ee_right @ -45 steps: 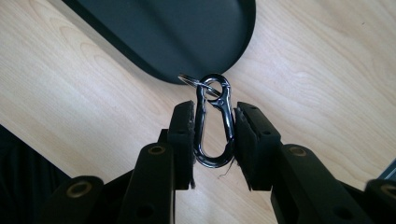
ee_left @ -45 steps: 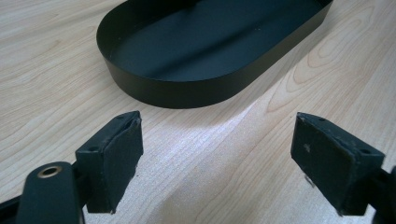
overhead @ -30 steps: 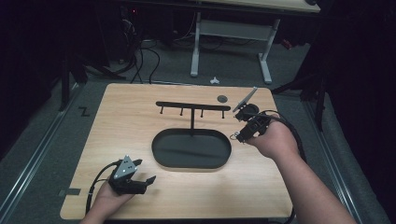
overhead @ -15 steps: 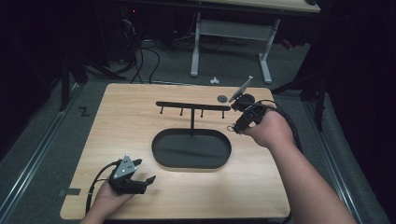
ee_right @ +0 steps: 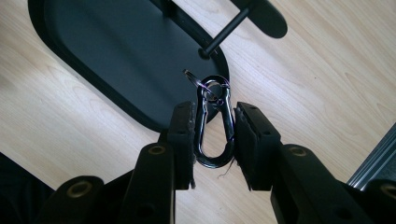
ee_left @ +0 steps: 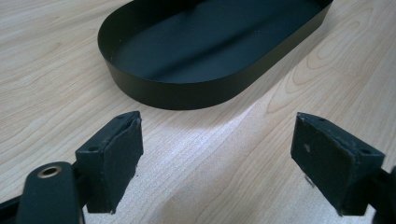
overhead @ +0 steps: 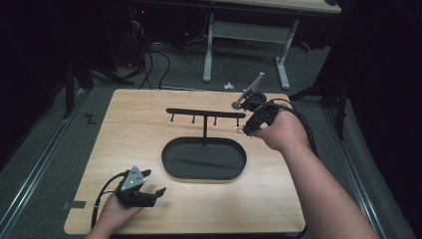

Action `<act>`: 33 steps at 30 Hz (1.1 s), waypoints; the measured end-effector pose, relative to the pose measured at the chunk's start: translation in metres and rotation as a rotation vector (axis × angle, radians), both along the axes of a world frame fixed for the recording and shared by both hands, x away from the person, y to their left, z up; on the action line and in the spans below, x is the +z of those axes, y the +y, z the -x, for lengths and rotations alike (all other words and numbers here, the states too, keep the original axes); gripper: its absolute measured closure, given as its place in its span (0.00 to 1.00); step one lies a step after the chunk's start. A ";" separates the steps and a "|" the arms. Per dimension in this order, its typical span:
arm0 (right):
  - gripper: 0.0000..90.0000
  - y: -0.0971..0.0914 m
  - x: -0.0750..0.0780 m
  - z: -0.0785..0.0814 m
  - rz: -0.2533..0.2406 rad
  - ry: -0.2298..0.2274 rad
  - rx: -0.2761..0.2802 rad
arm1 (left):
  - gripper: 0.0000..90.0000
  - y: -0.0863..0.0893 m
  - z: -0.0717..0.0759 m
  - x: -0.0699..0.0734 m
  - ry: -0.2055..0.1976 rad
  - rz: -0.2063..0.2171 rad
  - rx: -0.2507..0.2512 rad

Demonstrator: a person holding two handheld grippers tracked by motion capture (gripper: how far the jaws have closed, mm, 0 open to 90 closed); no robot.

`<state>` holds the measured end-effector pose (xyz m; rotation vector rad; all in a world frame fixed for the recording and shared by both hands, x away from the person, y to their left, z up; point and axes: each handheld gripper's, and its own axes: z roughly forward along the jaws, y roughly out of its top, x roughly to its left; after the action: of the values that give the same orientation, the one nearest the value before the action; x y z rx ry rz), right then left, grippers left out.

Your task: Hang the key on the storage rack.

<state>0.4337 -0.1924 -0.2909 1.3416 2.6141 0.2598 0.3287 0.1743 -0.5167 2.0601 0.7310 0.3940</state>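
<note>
A black oval tray (overhead: 171, 155) sits mid-table, and a T-shaped hook rack (overhead: 205, 113) rises from its far side. My right gripper (overhead: 247, 128) hovers beside the right end of the rack's bar. In the right gripper view its jaws are shut on a dark metal carabiner (ee_right: 214, 128) with a key ring (ee_right: 205, 84) at its tip, hanging above the tray's end (ee_right: 116, 60). My left gripper (overhead: 152, 190) rests open on the table's front left. Nothing lies between its pads (ee_left: 114, 156), which face the tray's wall (ee_left: 187, 95).
A small round dark object (overhead: 236, 105) lies on the table behind the right gripper. The wooden tabletop (overhead: 124, 134) is bare around the tray. Beyond the far edge are floor cables, a small white piece (overhead: 228, 85) and another desk's legs (overhead: 209, 50).
My right gripper has carried the carabiner away from the person and slightly left, closer to the right end of the rack's bar. The left gripper has stayed put.
</note>
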 end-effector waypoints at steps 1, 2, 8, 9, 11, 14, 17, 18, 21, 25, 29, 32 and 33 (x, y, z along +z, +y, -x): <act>0.76 0.001 0.003 -0.001 -0.008 -0.004 0.014 | 0.19 0.000 0.000 0.000 0.001 0.001 -0.001; 0.76 0.001 0.003 -0.001 -0.008 -0.004 0.014 | 0.19 0.000 0.000 0.000 0.001 0.001 -0.001; 0.76 0.006 0.009 -0.002 -0.005 -0.008 0.011 | 0.19 0.000 0.000 0.000 0.002 0.000 -0.001; 0.76 0.006 0.010 -0.003 -0.004 -0.008 0.020 | 0.19 0.000 0.000 0.000 0.001 0.001 -0.001; 0.76 0.007 0.011 -0.004 -0.003 -0.010 0.015 | 0.19 0.000 0.000 0.000 0.001 0.000 0.000; 0.76 0.006 0.011 -0.006 0.003 -0.012 0.011 | 0.19 0.000 0.000 0.000 0.001 0.000 0.001; 0.76 0.006 0.010 -0.009 0.002 -0.010 0.008 | 0.19 0.000 0.000 0.000 0.001 0.000 0.001; 0.76 0.006 0.009 -0.010 0.002 -0.008 0.006 | 0.19 0.001 0.000 0.000 0.001 0.001 0.001; 0.76 0.005 0.007 -0.014 0.005 -0.007 -0.005 | 0.19 0.001 0.000 0.000 0.001 0.001 0.003; 0.76 0.005 0.005 -0.019 0.002 -0.004 -0.011 | 0.19 0.001 0.000 0.000 0.001 0.004 0.005; 0.76 0.004 0.004 -0.025 -0.002 -0.006 -0.020 | 0.19 0.002 0.000 0.000 0.000 0.006 0.006; 0.76 0.003 0.003 -0.028 -0.002 -0.009 -0.023 | 0.19 0.002 0.000 0.000 0.000 0.006 0.005; 0.76 0.004 0.004 -0.029 -0.002 -0.004 -0.034 | 0.19 0.002 0.000 0.000 0.000 0.004 0.005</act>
<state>0.4623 -0.1887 -0.2874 1.3831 2.5858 0.2600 0.3285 0.1760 -0.5162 2.0548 0.7365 0.3947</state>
